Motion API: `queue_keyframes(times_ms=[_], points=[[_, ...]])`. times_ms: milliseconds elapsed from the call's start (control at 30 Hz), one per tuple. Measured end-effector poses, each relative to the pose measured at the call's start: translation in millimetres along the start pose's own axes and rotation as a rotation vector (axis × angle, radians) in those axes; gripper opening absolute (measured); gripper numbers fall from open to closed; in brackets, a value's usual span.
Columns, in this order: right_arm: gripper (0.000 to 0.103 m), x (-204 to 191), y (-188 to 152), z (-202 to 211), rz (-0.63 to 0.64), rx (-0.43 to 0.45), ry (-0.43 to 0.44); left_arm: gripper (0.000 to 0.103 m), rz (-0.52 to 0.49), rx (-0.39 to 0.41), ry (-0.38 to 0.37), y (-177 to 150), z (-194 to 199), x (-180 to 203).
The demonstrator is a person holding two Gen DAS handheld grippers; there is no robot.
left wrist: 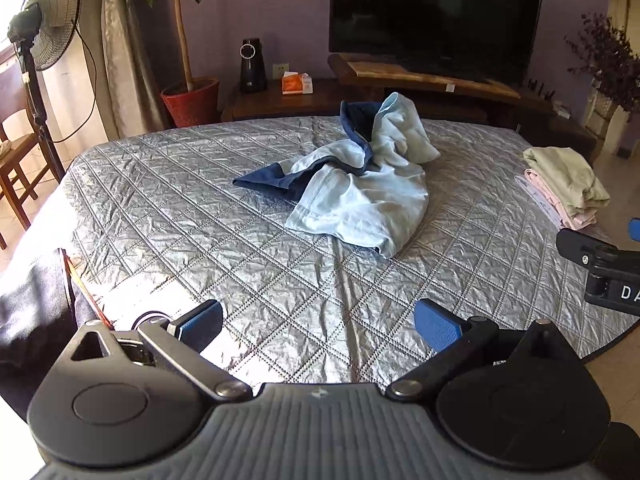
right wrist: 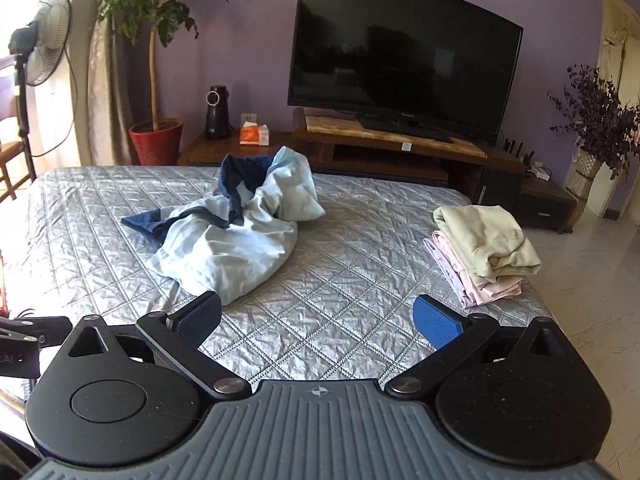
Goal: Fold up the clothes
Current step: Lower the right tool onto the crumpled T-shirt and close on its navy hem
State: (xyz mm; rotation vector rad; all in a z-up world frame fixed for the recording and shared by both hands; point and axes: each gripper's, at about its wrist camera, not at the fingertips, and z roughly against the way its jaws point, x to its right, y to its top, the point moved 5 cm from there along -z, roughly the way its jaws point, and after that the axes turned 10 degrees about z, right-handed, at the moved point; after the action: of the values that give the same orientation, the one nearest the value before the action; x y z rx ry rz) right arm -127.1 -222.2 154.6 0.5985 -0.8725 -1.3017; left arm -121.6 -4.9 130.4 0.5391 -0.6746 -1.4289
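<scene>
Silver quilted bedspread [left wrist: 168,208] fills my view; mid-bed lies the crumpled light-blue and navy garment [left wrist: 360,192], long axis running from near edge toward the television [left wrist: 432,12]. My left gripper [left wrist: 320,326] and right gripper [right wrist: 318,316] hover spread, empty.

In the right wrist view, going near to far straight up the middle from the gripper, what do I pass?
Open right gripper → bare stretch of silver quilted bed cover → crumpled light blue and navy garment → dark wooden TV stand → large black flat-screen television against the purple wall.
</scene>
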Motion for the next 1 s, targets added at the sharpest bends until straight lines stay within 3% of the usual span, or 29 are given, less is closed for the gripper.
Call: queue_keyframes(times_ms=[100,200,233,267,333,433,467,533,633,700,733,800,900,1000], points=[[0.102,3,13,-39,0.009,0.013,0.049,0.102,-0.011,0.033,0.018,5,-19,-8],[0.100,-12,43,-87,0.145,0.038,0.091,0.102,0.020,0.047,0.016,10,-40,-18],[0.093,-20,52,-105,0.180,0.031,0.110,0.102,0.035,0.049,0.017,11,-47,-22],[0.068,-29,57,-122,0.211,0.016,0.142,0.102,0.052,0.048,0.021,12,-54,-26],[0.029,-51,61,-154,0.266,-0.018,0.198,0.101,0.072,0.057,0.036,12,-63,-33],[0.037,-81,51,-193,0.283,-0.069,0.275,0.101,0.083,0.078,0.039,9,-71,-43],[0.051,-93,43,-205,0.287,-0.094,0.307,0.101,0.087,0.080,0.032,8,-73,-46],[0.070,-114,29,-216,0.331,-0.096,0.329,0.101,0.099,0.081,0.018,4,-78,-52],[0.071,-141,15,-227,0.431,-0.102,0.308,0.100,0.134,0.056,0.014,-2,-86,-60],[0.049,-148,8,-235,0.457,-0.118,0.280,0.098,0.164,0.033,0.019,-4,-92,-66],[0.016,-142,7,-236,0.408,-0.125,0.281,0.098,0.183,0.033,0.018,-4,-93,-70],[0.010,-129,7,-236,0.314,-0.133,0.280,0.098,0.222,0.053,0.018,-2,-92,-77],[0.009,-93,13,-204,0.200,-0.054,0.258,0.098,0.252,0.069,0.021,-1,-92,-83],[0.009,-33,12,-161,-0.061,-0.004,0.250,0.098,0.259,0.097,0.017,1,-88,-84]])
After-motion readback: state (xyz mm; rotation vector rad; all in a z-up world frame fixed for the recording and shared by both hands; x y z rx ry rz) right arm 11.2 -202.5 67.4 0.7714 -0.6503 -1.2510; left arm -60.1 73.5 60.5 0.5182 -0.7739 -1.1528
